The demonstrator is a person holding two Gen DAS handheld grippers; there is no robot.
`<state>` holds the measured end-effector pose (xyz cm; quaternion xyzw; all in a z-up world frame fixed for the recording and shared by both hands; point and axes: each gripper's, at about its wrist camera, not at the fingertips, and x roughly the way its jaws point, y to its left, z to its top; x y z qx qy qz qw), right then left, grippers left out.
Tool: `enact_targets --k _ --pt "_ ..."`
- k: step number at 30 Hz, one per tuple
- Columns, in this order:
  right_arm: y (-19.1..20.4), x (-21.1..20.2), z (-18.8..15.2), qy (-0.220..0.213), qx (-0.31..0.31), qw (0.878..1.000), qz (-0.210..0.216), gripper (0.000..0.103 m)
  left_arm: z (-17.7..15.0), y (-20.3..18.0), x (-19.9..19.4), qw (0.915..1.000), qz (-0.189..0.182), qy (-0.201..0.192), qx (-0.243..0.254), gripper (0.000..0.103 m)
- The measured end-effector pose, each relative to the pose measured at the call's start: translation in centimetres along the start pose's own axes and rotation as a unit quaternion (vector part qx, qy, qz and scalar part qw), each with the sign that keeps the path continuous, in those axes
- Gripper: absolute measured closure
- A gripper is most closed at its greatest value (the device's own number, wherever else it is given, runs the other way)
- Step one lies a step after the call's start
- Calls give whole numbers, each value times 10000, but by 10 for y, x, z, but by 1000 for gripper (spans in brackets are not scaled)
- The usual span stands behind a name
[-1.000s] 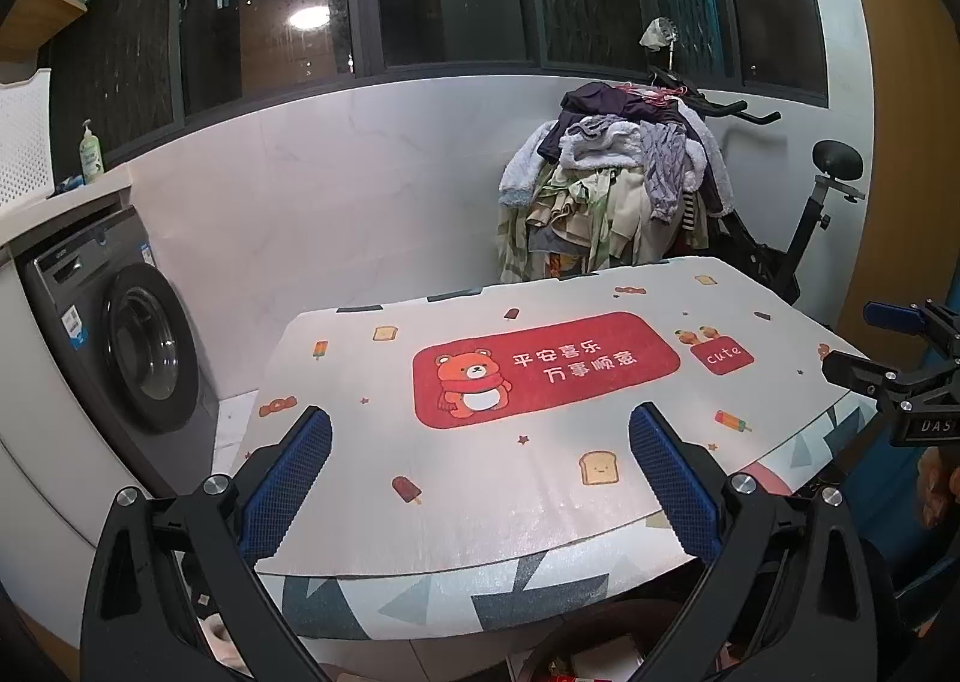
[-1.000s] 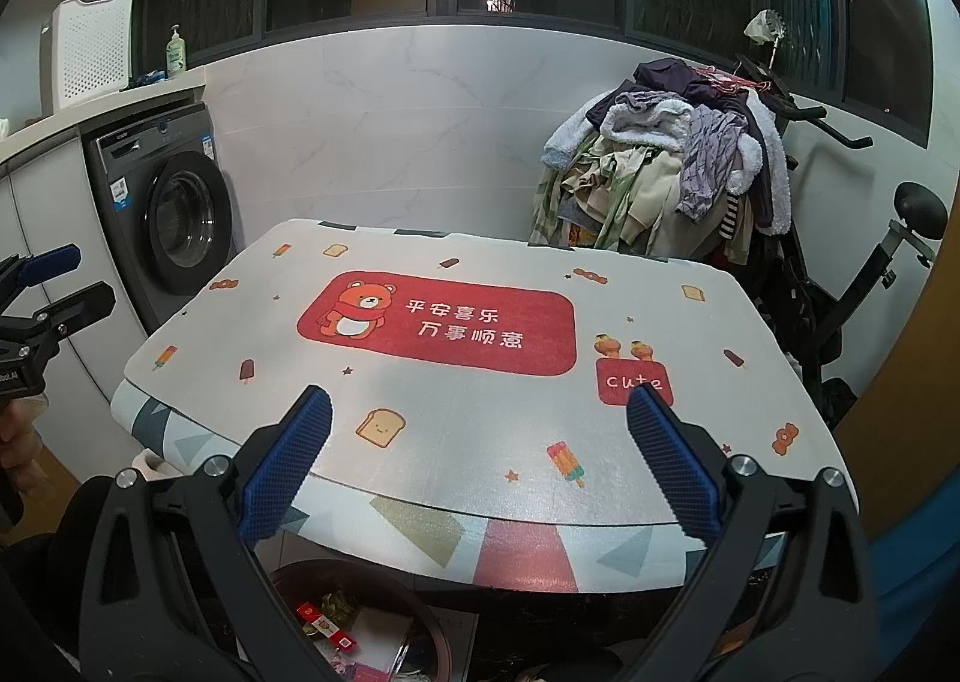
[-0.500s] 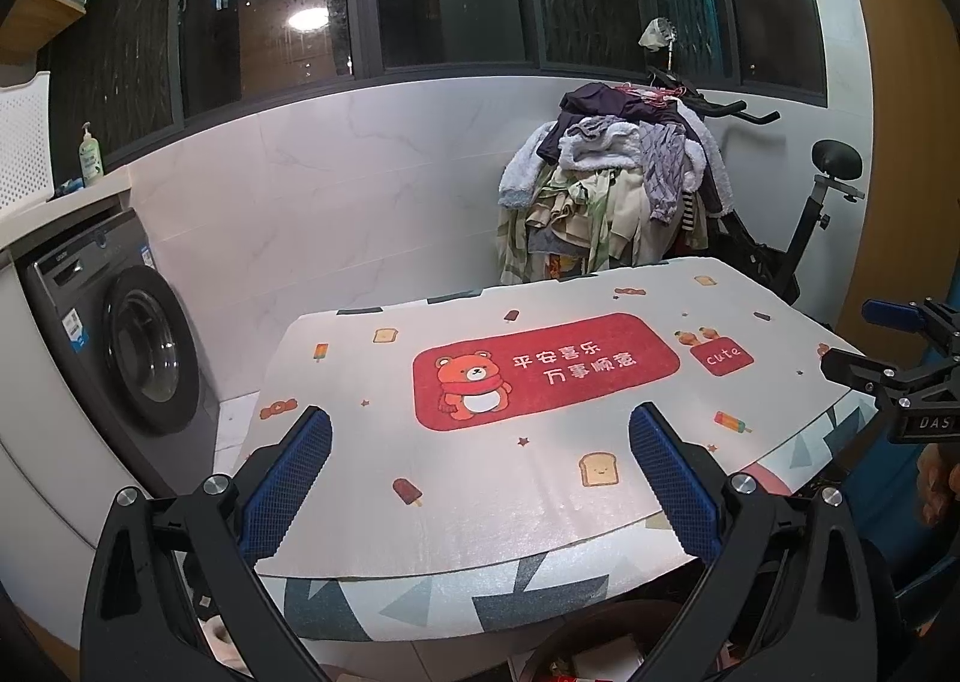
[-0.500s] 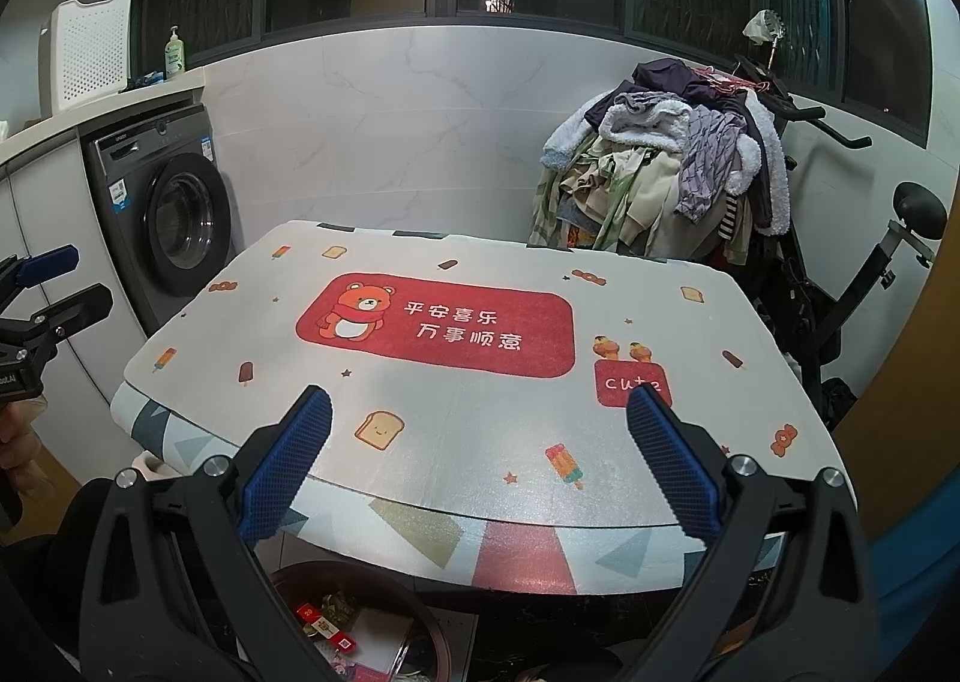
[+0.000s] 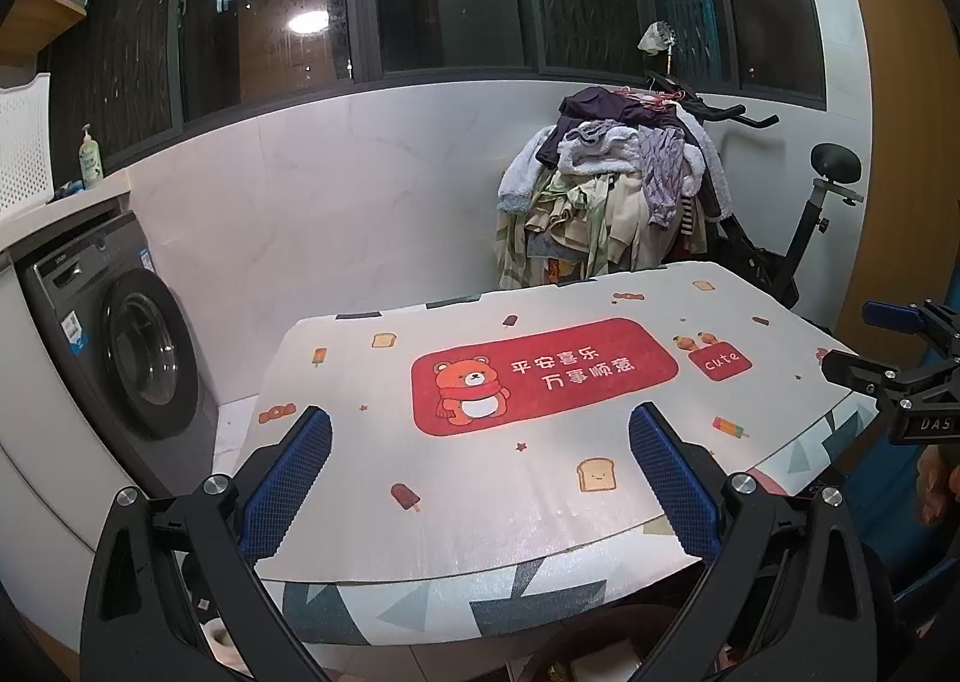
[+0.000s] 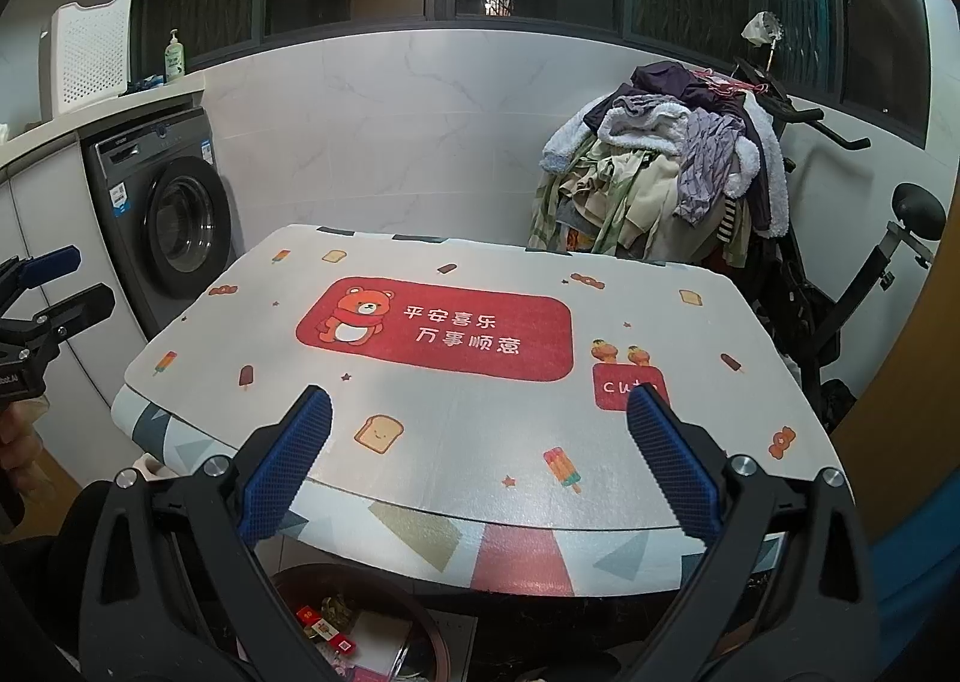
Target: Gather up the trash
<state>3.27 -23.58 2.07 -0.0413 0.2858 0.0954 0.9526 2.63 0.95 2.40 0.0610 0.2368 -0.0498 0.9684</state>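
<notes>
Trash [image 6: 336,631] in bin under table edge, below right gripper [image 6: 477,457], both grippers spread wide, empty

Both hand-held grippers [image 5: 480,478] [image 6: 480,460] wide apart

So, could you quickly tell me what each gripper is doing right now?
Left gripper: open, holding nothing, above the table.
Right gripper: open, holding nothing.

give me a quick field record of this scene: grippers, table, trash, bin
left gripper: open, holding nothing
right gripper: open, holding nothing
table: printed mat on top, no loose trash visible on it
bin: on the floor under the near table edge, wrappers and paper inside
background: washer at left, clothes pile on an exercise bike at right
</notes>
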Motion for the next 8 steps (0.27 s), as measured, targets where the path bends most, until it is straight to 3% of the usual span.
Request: enact_targets --k 8 --pt "0 0 -1 3 4 10000 1 6 0 -1 1 10000 73 12 36 6"
